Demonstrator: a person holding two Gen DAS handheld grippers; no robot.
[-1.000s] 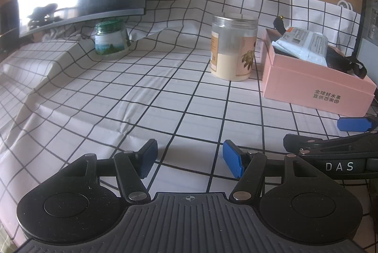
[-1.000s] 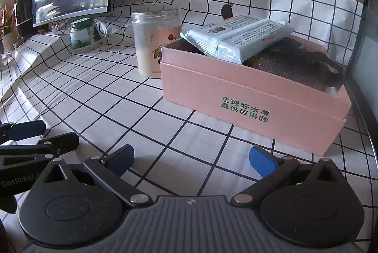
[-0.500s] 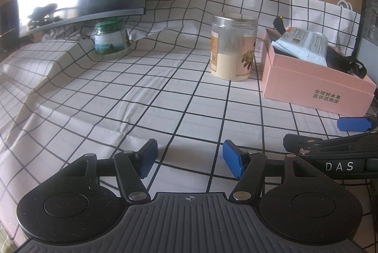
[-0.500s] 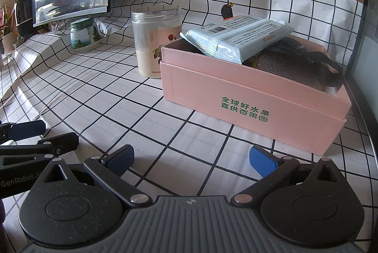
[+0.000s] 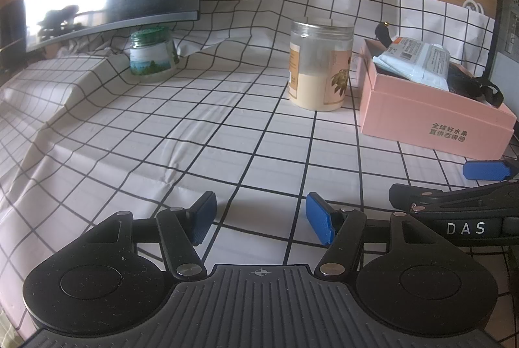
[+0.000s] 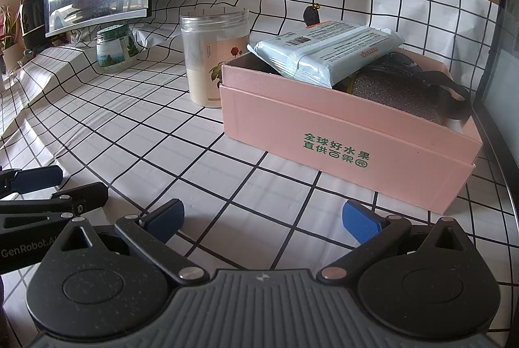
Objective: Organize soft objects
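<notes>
Your left tool (image 5: 259, 215) and right tool (image 6: 262, 219) sat released and empty, low over the tabletop (image 5: 201, 133). Ahead of the right one, the wipes pack (image 6: 327, 52) lay tilted across the pink box (image 6: 350, 137) rim; a nudge could have tipped it out.

A: What text is readable?
B: At three o'clock, the pink box (image 6: 340, 133) carries green Chinese print, "全球好水果 直供百果园".
A: Anything else?
B: "DAS" on the right gripper (image 5: 465, 228); "GenRobot" on the left gripper (image 6: 26, 247).
</notes>
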